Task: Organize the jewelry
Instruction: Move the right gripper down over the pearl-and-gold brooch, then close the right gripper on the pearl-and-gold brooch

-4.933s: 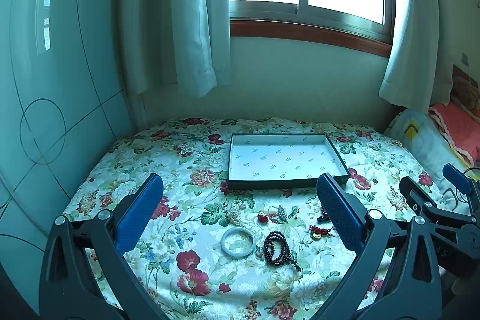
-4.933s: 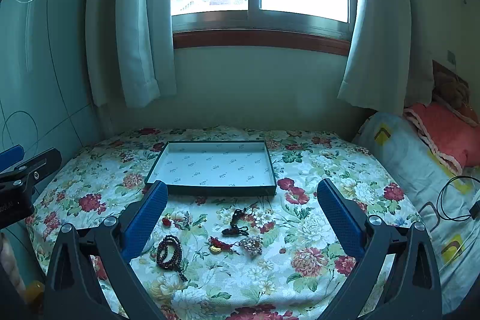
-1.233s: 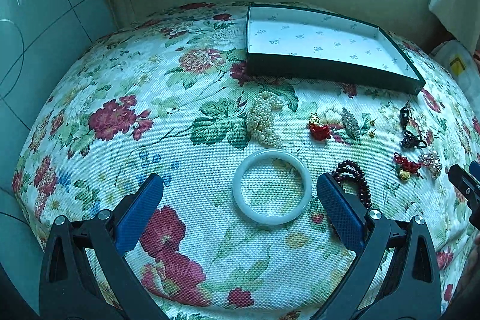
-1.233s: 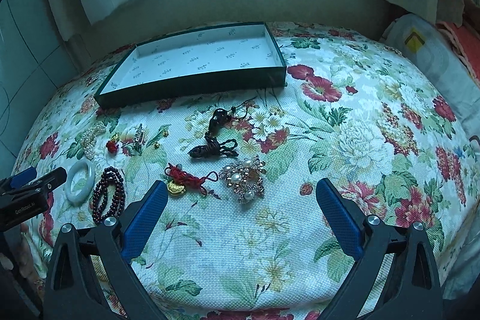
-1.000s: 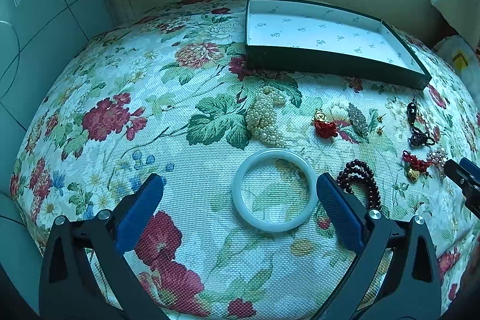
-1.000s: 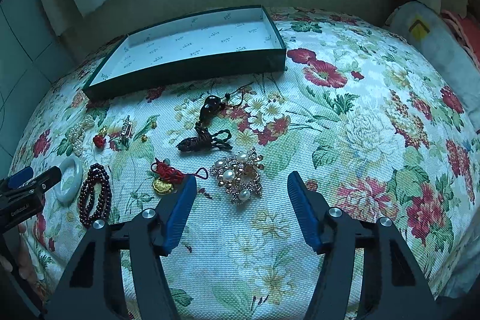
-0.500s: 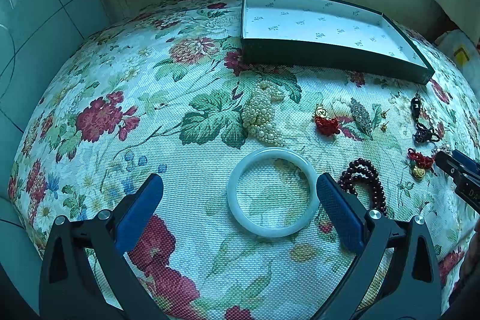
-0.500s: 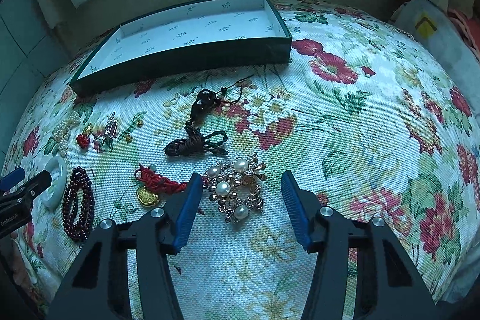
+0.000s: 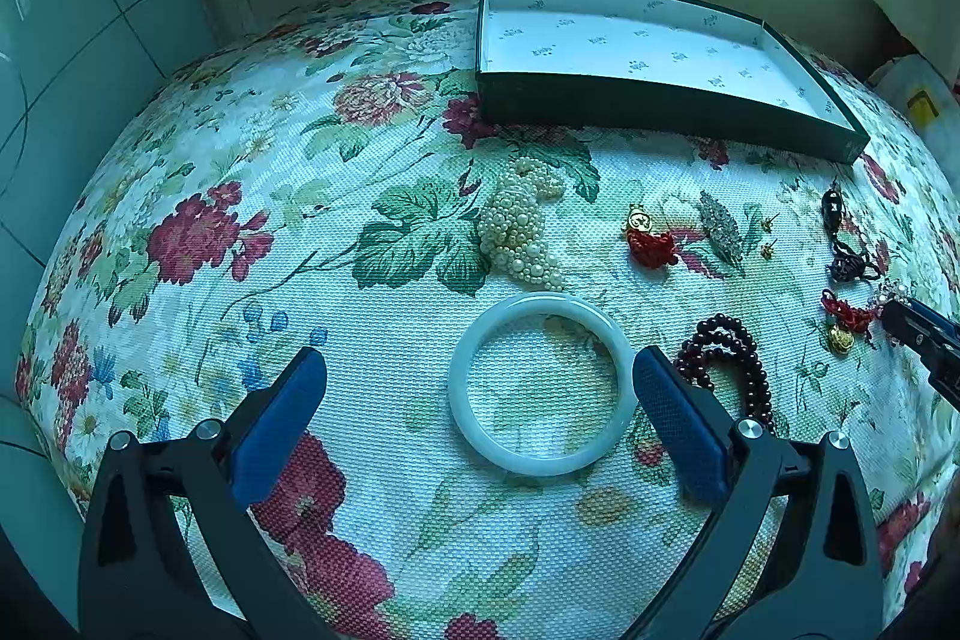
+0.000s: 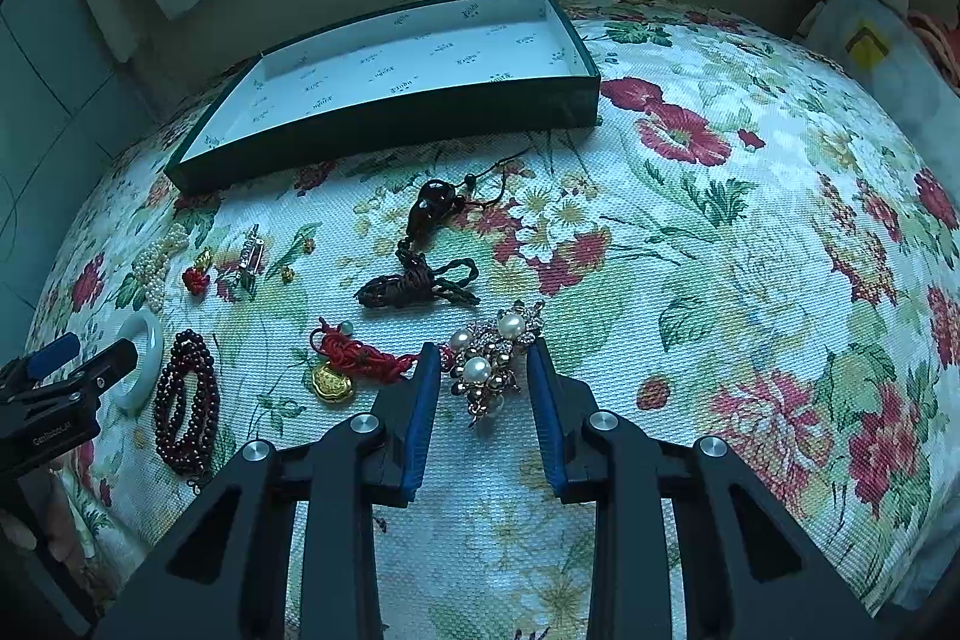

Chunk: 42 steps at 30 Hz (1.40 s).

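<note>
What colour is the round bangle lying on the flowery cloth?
The smooth ring-shaped bangle is pale milky white with a greenish tint, clearest in the left wrist view.

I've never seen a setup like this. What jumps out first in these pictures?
The pearl-and-gold brooch lies on the flowered bedspread between the closing jaws of the right gripper, which do not yet clearly press on it. The pale jade-like bangle lies flat between the wide-open jaws of the left gripper. Behind the scattered jewelry, the dark green box holds nothing.
</note>
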### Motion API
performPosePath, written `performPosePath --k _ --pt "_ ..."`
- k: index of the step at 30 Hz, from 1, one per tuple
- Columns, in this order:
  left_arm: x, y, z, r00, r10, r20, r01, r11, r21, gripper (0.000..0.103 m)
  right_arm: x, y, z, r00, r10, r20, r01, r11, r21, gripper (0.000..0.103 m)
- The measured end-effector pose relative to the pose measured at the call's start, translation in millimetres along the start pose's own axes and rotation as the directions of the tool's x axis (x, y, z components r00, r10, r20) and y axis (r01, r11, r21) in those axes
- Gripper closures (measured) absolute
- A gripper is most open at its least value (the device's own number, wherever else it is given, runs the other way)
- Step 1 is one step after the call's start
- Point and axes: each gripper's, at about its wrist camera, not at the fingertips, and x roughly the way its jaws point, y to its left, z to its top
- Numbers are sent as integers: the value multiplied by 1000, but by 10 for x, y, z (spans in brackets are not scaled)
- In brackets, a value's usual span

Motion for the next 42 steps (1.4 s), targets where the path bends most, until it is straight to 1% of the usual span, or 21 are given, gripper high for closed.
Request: performPosePath --k 3,6,14,19,22,24,25,27,29,30,31,35,42 --pt "-1 1 0 1000 2 1 -2 1000 -1 2 -34 -19 -1 1000 -10 3 10 1000 -1 73" --pt "-2 2 0 1000 2 -1 -2 1000 -1 2 -35 -51 -6 1000 -3 -5 3 1000 3 80" --pt "-16 -1 5 1000 3 -1 -3 1000 0 2 6 -38 -44 999 -9 -32 9 1000 -7 80" --pt "-9 5 -1 1000 3 -4 -3 1000 -2 2 18 -42 -28 1000 -12 -27 12 1000 -5 78" --pt "-8 5 1 1000 3 -4 -3 1000 -1 2 42 -44 -18 999 -31 -23 31 1000 -4 54" --pt "-6 5 3 1000 2 -4 -2 1000 -1 2 59 -41 -15 999 -40 -17 40 999 -8 53" --pt "-5 4 4 1000 2 -4 -2 1000 -1 2 64 -38 -8 999 -48 -11 48 999 -15 54" --pt "-4 3 5 1000 2 -5 -2 1000 0 2 80 -47 2 999 -51 -9 50 999 -20 58" --pt "-1 8 1 1000 2 -6 -2 1000 1 2 68 -83 14 999 -40 -9 40 999 -14 73" --pt "1 10 -3 1000 2 -6 -2 1000 1 2 64 -99 16 999 -41 -11 41 999 -11 74" --pt "2 12 -4 1000 2 -6 -2 1000 0 2 57 -121 16 999 -38 -10 38 999 -6 78" --pt "9 19 -14 1000 4 -10 -4 1000 0 2 46 -183 6 999 -35 -11 36 999 13 78" --pt "32 15 -9 1000 2 -15 -2 1000 2 2 29 -152 -10 1000 -25 -11 25 1000 5 78"
